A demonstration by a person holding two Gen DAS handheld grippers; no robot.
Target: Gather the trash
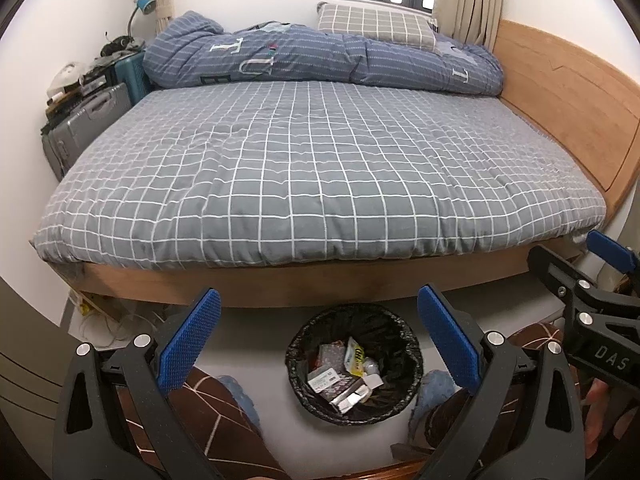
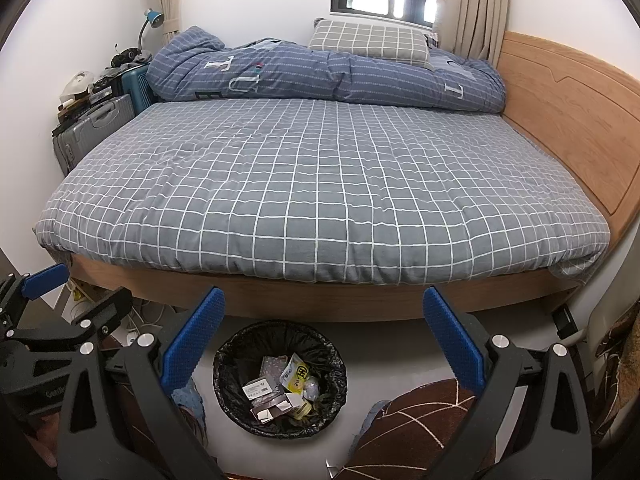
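Observation:
A round bin point(image 1: 404, 340) lined with a black bag stands on the floor by the bed's near side; it also shows in the right wrist view point(image 2: 336, 360). It holds trash point(image 1: 346, 376): small boxes, a yellow packet and wrappers, seen too in the right wrist view point(image 2: 280, 388). My left gripper point(image 1: 319, 338) is open and empty above the bin. My right gripper point(image 2: 324, 340) is open and empty, above and right of the bin. The right gripper shows at the left view's right edge point(image 1: 592, 272). The left gripper shows at the right view's left edge point(image 2: 76, 300).
A bed with a grey checked cover point(image 1: 320, 168) fills the view ahead, with a blue duvet point(image 1: 320, 60) and a pillow point(image 1: 376, 26) at the back. Suitcases point(image 1: 80, 128) stand left of it. The wooden headboard point(image 1: 568, 112) is at right. Cables point(image 2: 140, 320) lie under the bed's left corner.

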